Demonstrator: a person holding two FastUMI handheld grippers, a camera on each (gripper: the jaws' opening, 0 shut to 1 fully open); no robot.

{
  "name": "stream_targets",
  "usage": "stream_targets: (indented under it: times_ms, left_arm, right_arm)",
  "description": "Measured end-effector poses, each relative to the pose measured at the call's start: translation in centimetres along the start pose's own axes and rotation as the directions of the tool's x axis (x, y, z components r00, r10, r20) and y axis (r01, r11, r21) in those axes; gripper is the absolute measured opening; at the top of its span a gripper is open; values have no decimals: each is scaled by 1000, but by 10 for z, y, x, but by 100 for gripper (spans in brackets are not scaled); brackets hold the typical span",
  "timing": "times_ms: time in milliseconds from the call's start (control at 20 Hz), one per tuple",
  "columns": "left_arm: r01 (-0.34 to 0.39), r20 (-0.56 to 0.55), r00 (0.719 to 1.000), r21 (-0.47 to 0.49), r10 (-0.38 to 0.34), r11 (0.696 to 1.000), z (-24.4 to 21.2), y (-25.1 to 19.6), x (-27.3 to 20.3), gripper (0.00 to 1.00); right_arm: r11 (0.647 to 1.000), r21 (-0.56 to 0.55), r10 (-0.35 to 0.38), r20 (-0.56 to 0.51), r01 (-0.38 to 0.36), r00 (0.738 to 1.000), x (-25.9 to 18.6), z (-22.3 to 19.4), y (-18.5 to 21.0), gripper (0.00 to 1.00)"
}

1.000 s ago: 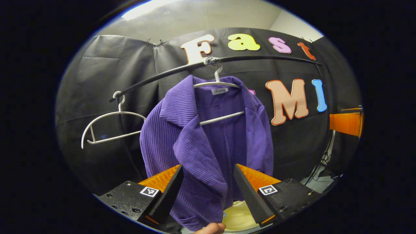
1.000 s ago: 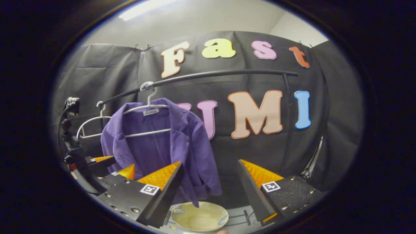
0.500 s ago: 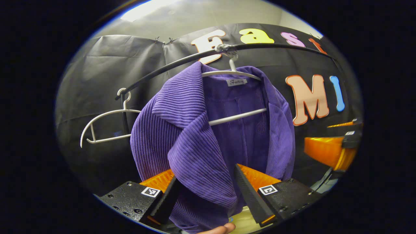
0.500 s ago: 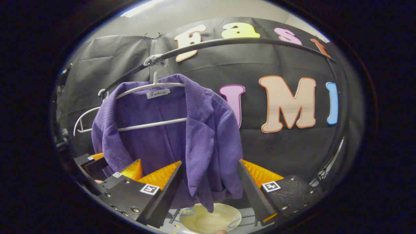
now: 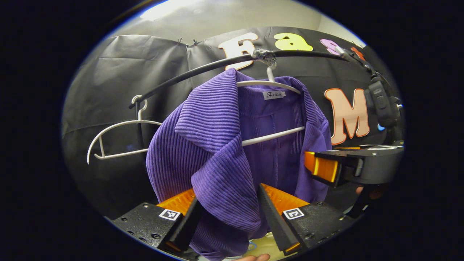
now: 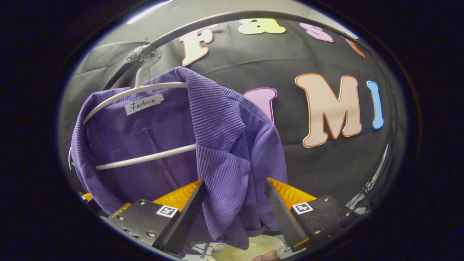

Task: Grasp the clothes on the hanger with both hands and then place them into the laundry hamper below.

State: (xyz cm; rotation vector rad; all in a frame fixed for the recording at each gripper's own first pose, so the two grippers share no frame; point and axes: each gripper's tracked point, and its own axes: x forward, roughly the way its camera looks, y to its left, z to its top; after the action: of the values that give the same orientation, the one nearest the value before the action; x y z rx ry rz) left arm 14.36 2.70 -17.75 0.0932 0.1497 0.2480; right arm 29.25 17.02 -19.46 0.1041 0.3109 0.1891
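**Both claws bracket the jacket's front panels, one to each side**

A purple corduroy jacket (image 5: 232, 145) is seen draped on a white hanger (image 5: 270, 82), which is hooked over a black rail (image 5: 203, 70). The jacket's long axis runs straight down from the rail. In the left gripper view, the left gripper (image 5: 229, 217) is held wide open, with the lapel and front panel on its side lying between its fingers; no pinch is yet made. In the right gripper view, the right gripper (image 6: 233, 214) is likewise spread, with the opposite front panel hanging in the gap. Each panel lies directly ahead of its own claw, so neither hand is clearly nearer. The laundry hamper (image 6: 253, 246) is glimpsed below the hem. An empty white hanger (image 5: 116, 139) hangs beside the jacket.
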Motion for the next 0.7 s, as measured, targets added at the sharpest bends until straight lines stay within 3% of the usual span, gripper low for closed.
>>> stream_targets:
  times_ms: [100, 200, 400, 500, 600, 700]
  left_arm:
    - [-2, -4, 1000, 4, 2, 1000, -2, 4, 2, 81]
    - [7, -3, 1000, 5, -7, 1000, 0, 3, 3, 79]
    - [7, -5, 1000, 0, -7, 1000, 1, 12, 1, 73]
    - [29, 3, 1000, -19, -29, 999, 2, 10, 5, 70]
    - [59, -1, 998, -16, -59, 998, 3, 7, 4, 61]
    - [103, 1, 995, -55, -103, 993, 5, 4, 1, 51]
  right_arm:
    - [999, 21, 29, -11, -29, 1000, 4, -6, 11, 99]
    - [1000, 19, 2, 1, -2, 1000, 5, -5, 6, 99]
    - [986, 23, -167, 32, 167, 985, 21, 12, -41, 99]
    - [989, 63, -130, -5, 130, 991, 29, 9, -37, 99]
    - [990, 58, -130, -37, 132, 991, 29, 7, -34, 55]
    - [996, 40, -72, -55, 74, 996, 30, 6, -17, 12]
